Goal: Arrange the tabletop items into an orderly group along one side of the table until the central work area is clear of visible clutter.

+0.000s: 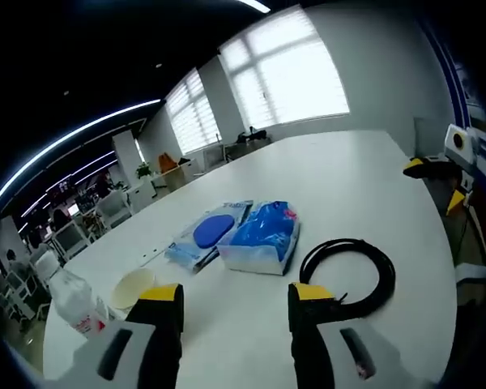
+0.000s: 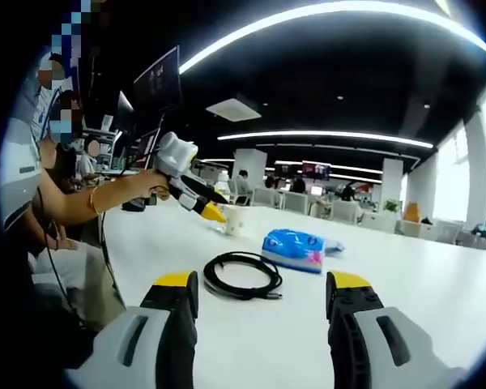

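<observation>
On the white table [image 1: 348, 178] in the left gripper view: blue tissue pack [image 1: 263, 237], a flatter wipes pack [image 1: 206, 232] touching its side, coiled black cable [image 1: 348, 274] just beside, paper cup [image 1: 133, 288] and plastic bottle [image 1: 74, 301] near the table edge. Left gripper [image 1: 236, 301] hovers w/ jaws wide, holding nothing. Risk imo: bottle's right by the edge, a sloppy nudge tips it off, and the cup looks light enough to topple.

Right gripper view: right gripper [image 2: 262, 296] also spread wide, empty, w/ the cable [image 2: 243, 275] right ahead and the tissue pack [image 2: 294, 248] behind it. Left gripper [image 2: 190, 190] comes in from the left, held in a hand [image 2: 146, 186]. Cable's floppy, so grabbing one loop prob drags the rest, could snag the packs.
</observation>
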### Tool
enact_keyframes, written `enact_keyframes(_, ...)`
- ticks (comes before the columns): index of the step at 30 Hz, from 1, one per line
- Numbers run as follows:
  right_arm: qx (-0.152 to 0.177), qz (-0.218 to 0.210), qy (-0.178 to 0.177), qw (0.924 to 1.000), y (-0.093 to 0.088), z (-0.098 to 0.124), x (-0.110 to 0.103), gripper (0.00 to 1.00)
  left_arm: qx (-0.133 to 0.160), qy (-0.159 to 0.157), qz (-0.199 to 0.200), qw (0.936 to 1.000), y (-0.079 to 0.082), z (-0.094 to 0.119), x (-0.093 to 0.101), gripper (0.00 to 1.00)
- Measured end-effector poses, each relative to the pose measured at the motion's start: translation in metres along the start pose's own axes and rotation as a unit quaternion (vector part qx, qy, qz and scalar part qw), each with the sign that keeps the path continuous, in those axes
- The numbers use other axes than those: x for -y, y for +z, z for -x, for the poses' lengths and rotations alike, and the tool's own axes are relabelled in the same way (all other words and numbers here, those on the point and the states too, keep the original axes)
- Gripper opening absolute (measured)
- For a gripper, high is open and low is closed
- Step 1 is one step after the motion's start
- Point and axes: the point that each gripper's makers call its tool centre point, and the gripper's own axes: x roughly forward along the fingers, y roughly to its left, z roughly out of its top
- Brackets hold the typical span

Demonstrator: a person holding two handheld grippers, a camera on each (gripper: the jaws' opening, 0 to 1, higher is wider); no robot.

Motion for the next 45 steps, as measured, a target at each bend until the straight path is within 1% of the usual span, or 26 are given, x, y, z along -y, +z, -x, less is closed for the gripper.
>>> enact_keyframes(2,-0.001,-0.004,0.004,1.0,-0.002,-0.002,0.001,0.56,0.0,0.0,-0.004,1.0,-0.002,-0.001,0.005,0.55)
enact_keyframes(4,-0.003,-0.007,0.002,1.0,-0.003,-0.004,0.002,0.56,0.003,0.002,-0.009,1.0,-0.003,-0.002,0.009,0.55)
enact_keyframes(12,-0.012,-0.01,-0.01,0.9998,-0.008,-0.007,0.01,0.56,0.019,-0.003,0.019,0.9996,-0.003,-0.002,0.017,0.57)
enact_keyframes(15,-0.02,-0.013,-0.014,0.9996,-0.011,-0.009,0.014,0.56,0.041,0.002,0.03,0.9987,0.001,0.003,0.019,0.58)
enact_keyframes(18,-0.023,-0.017,-0.019,0.9994,-0.013,-0.012,0.017,0.55,0.057,0.01,0.04,0.9975,0.005,0.005,0.021,0.58)
enact_keyframes(22,-0.014,-0.016,-0.029,0.9994,-0.01,-0.015,0.023,0.5,0.07,0.012,0.051,0.9962,0.008,0.005,0.023,0.57)
enact_keyframes(25,-0.01,-0.008,-0.033,0.9994,-0.007,-0.017,0.025,0.47,0.071,0.014,0.056,0.9959,0.008,0.004,0.023,0.57)
enact_keyframes(27,-0.003,0.018,-0.039,0.9991,-0.003,-0.018,0.028,0.43,0.074,0.013,0.061,0.9953,0.009,0.002,0.024,0.57)
enact_keyframes(29,-0.011,0.029,-0.047,0.9984,-0.005,-0.019,0.029,0.39,0.071,0.014,0.049,0.9962,0.007,-0.001,0.028,0.57)
enact_keyframes(31,-0.014,0.038,-0.054,0.9977,-0.006,-0.021,0.031,0.37,0.072,0.017,0.047,0.9962,0.007,-0.003,0.03,0.57)
enact_keyframes(33,-0.018,0.038,-0.056,0.9975,-0.007,-0.023,0.033,0.37,0.076,0.015,0.052,0.9957,0.009,-0.003,0.031,0.57)
enact_keyframes(37,-0.029,0.02,-0.059,0.9976,-0.009,-0.029,0.038,0.36,0.084,0.015,0.059,0.9946,0.014,-0.007,0.033,0.56)
enact_keyframes(42,-0.023,0.014,-0.069,0.9972,-0.004,-0.033,0.045,0.35,0.089,0.014,0.065,0.9938,0.018,-0.012,0.034,0.53)
enact_keyframes(45,-0.025,0.011,-0.076,0.9967,-0.004,-0.036,0.049,0.36,0.089,0.012,0.071,0.9935,0.018,-0.016,0.034,0.53)
